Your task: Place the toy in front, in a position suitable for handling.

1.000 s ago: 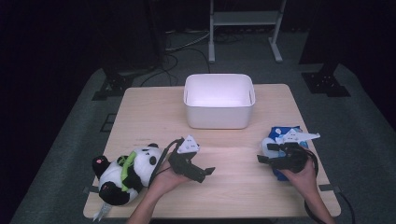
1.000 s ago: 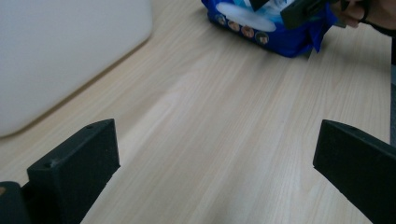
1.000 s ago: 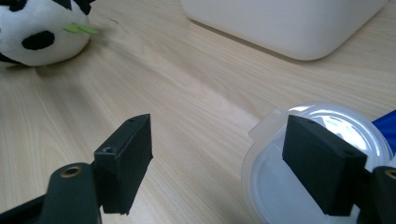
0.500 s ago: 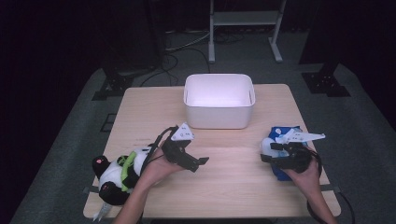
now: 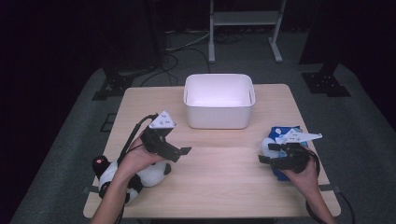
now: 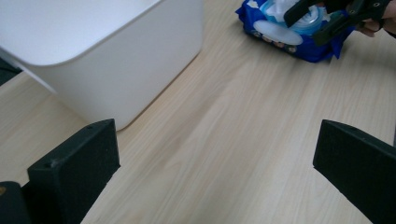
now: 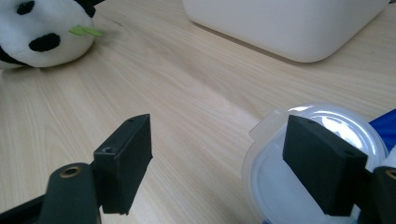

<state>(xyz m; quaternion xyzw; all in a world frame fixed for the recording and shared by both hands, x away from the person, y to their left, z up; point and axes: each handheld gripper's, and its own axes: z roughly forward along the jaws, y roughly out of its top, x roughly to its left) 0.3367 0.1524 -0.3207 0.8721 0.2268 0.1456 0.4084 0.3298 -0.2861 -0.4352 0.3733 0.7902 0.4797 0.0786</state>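
A panda plush (image 5: 144,173) lies at the table's near left, partly under the person's left forearm. My left gripper (image 5: 180,153) hovers above the table just right of it, open and with nothing in it (image 6: 215,158), and faces the white bin (image 6: 93,56) and the blue wipes pack (image 6: 299,44). The wipes pack (image 5: 281,133) lies at the near right with its round clear lid (image 7: 280,182) flipped open. My right gripper (image 5: 267,154) is open (image 7: 219,163), with one jaw over that lid and the other over bare wood.
The white bin (image 5: 218,100) stands at the table's far middle, and what shows of its inside is bare. Light wood tabletop (image 5: 224,182) stretches between the two grippers. Beyond the table are dark stands, cables and a metal frame (image 5: 245,18) on grey floor.
My left gripper has lifted off the panda plush and drifted away from the person and slightly left, still open. The right gripper has stayed at the wipes pack.
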